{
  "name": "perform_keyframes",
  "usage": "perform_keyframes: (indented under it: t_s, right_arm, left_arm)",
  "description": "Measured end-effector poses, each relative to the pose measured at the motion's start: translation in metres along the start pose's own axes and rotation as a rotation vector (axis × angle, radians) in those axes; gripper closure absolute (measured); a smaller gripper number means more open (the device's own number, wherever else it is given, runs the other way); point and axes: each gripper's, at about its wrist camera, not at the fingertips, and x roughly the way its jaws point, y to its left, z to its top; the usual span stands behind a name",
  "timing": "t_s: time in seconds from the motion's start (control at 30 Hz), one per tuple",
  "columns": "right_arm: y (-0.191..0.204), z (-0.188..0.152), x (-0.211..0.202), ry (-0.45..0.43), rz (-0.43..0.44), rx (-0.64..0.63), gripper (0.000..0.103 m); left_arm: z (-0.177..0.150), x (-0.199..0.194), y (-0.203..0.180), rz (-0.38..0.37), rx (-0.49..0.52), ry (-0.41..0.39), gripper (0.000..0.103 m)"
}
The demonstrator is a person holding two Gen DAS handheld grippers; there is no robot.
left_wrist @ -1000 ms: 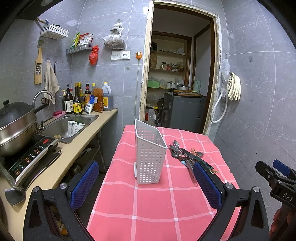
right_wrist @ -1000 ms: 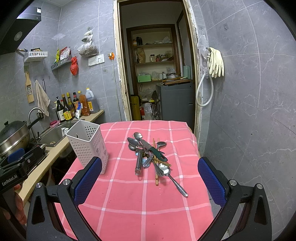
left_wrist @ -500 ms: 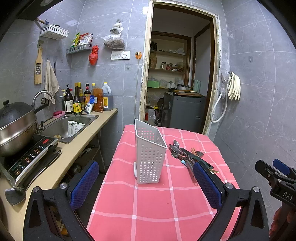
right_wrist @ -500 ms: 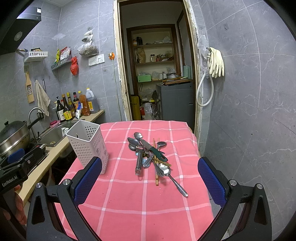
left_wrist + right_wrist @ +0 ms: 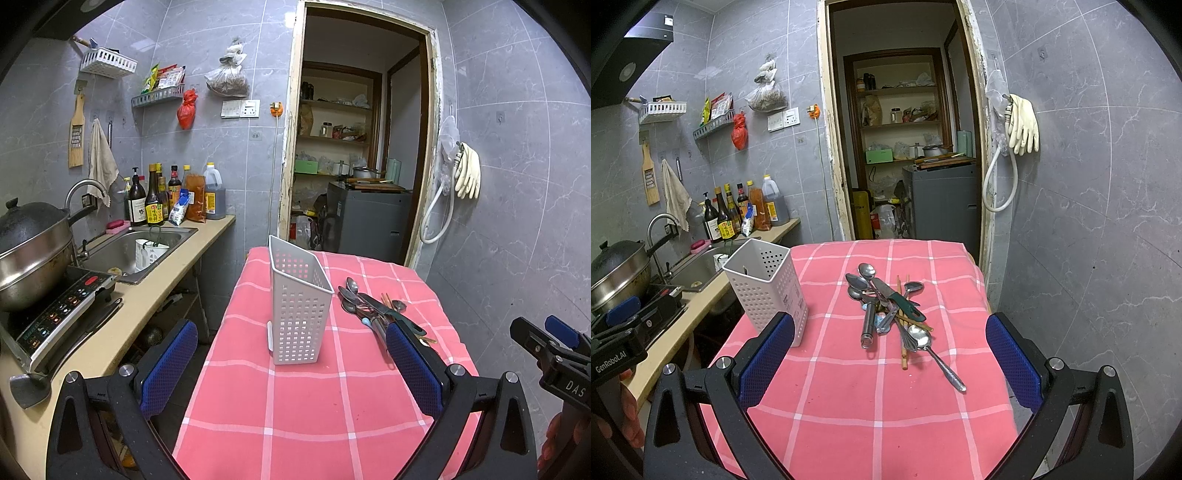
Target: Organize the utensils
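A white perforated utensil holder [image 5: 300,312] stands upright and empty on the pink checked tablecloth [image 5: 306,406]; it also shows in the right wrist view [image 5: 768,288]. A pile of utensils [image 5: 890,310] lies to its right: spoons, a green-handled knife, chopsticks and a peeler, also seen in the left wrist view [image 5: 373,308]. My left gripper [image 5: 291,365] is open and empty in front of the holder. My right gripper [image 5: 890,362] is open and empty, just short of the pile.
A counter [image 5: 162,280] with a sink, bottles, an induction hob and a wok [image 5: 29,251] runs along the left. An open doorway [image 5: 905,147] lies behind the table. A grey tiled wall with hanging gloves [image 5: 1023,122] stands at the right.
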Motion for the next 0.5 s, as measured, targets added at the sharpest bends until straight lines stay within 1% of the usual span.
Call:
perform_keyframes:
  t_s: [0.5]
  right_arm:
    - [-0.0010,0.0004,0.0009,0.001,0.000,0.000,0.001]
  left_arm:
    - [0.0001,0.0000,0.0000,0.000,0.000,0.000,0.000]
